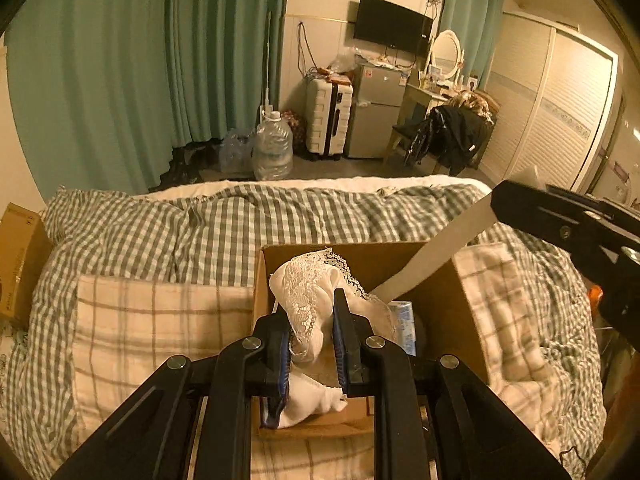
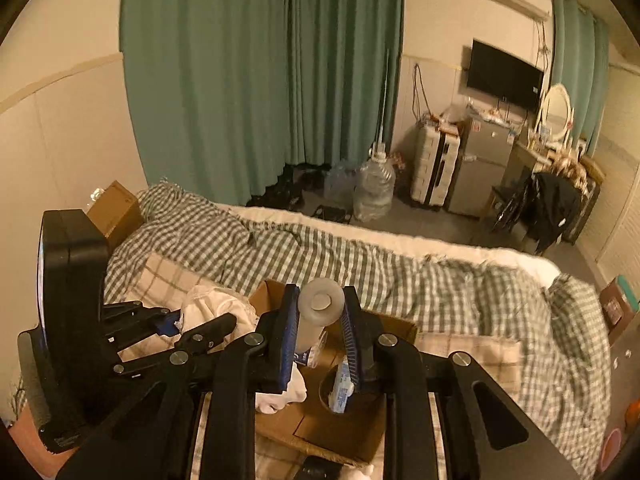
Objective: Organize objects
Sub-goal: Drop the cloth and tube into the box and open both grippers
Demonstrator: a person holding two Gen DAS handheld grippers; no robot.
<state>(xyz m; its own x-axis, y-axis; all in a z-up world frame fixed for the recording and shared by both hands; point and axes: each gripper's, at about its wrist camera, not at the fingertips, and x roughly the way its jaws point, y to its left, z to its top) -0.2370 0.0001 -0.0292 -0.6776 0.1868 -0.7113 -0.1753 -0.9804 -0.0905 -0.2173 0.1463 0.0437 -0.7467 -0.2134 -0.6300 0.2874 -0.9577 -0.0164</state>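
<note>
Left gripper (image 1: 312,344) pinching lace cloth (image 1: 308,300) over box (image 1: 460,300) | right gripper (image 2: 320,320) clamping tube (image 2: 320,306)

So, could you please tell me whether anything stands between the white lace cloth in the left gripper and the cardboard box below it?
Nothing visible does. The left gripper holds the white lace cloth directly over the open cardboard box, where a blue-and-white packet already lies to one side.
</note>
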